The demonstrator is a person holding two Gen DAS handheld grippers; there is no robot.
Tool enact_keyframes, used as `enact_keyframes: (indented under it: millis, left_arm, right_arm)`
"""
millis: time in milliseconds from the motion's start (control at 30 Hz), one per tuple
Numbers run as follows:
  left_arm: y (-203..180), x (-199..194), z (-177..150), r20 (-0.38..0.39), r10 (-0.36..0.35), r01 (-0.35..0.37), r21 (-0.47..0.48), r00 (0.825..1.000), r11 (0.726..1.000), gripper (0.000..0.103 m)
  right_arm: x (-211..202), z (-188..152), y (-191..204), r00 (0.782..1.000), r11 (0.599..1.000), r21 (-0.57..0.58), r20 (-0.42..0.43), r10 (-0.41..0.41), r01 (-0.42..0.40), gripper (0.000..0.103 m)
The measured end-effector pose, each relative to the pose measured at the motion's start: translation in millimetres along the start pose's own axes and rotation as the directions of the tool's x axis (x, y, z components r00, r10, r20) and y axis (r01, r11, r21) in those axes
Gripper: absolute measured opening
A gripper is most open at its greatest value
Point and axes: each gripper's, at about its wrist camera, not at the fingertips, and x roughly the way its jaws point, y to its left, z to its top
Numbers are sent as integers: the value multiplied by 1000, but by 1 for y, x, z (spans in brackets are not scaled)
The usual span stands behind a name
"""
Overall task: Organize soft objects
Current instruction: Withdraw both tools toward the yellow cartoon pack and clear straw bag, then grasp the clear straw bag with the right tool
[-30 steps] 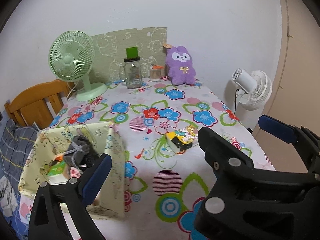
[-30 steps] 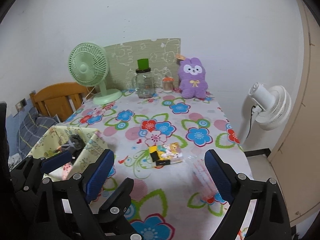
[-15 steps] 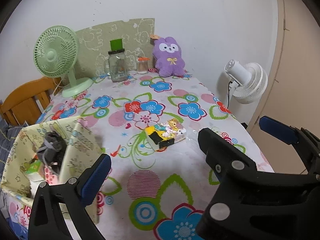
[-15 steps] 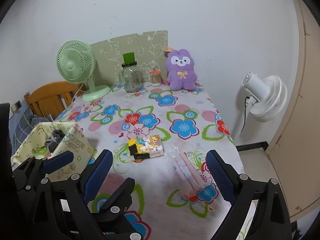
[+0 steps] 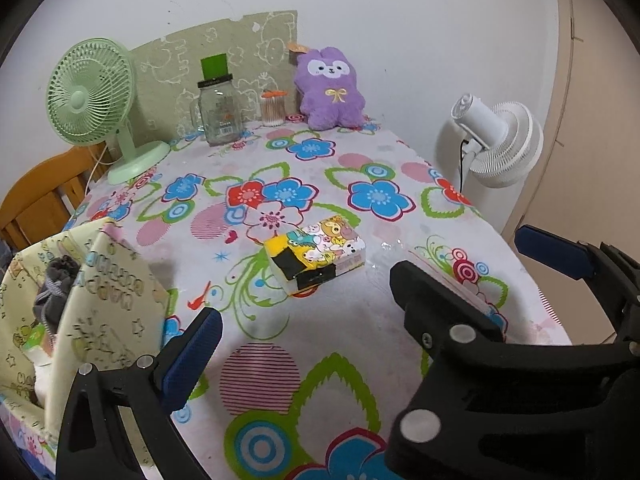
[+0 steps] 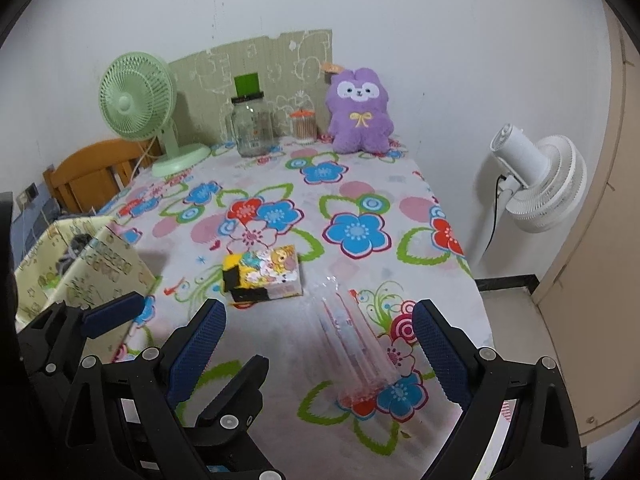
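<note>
Movement of both cameras is the main change: against the pictures from one second ago, the colourful soft packet with cartoon animals and black-and-yellow end (image 5: 316,252) now sits higher and more central in the left wrist view, and the pale yellow printed fabric bin (image 5: 100,304) has slid to the left edge of the frame, so I judge that the person turns away from the bin toward the packet as the next item to collect. The packet itself lies flat on the flower-printed tablecloth (image 5: 280,364), in the middle of the picture, apart from both tools. The left gripper (image 5: 360,284) is spread wide with nothing between its blue pads, and the right gripper (image 6: 320,336) is also wide and holds nothing. A transparent plastic sleeve (image 6: 352,352) lies between the right gripper's fingers in the lower centre; it is so clear that its edges and content are hard to read. Inside the bin, a grey knitted bundle (image 5: 56,292) shows, but the rest is hidden by the bin wall and cut at the frame edge. The purple plush rabbit (image 6: 360,110) stands far behind, near the wall.
</note>
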Motion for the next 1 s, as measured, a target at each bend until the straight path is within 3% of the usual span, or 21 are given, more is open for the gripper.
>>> enact_keyframes:
  millis: [633,800,1000]
  left_arm:
    - [-6,48,-7,-123,23,-22,12,992,1000,103]
    - [-7,54,-8,-142,32,-29,23,989,999,103]
    - [-9,56,-8,-141,35,-31,30,989,999,103]
  right_arm:
    - [56,-14,-25,993,999,31,-121,-3,6,89]
    - [67,-16,-24,988,999,40,-154,20,-14,81]
    - [71,-19,-25,984,999,39,-176,32,-25,54]
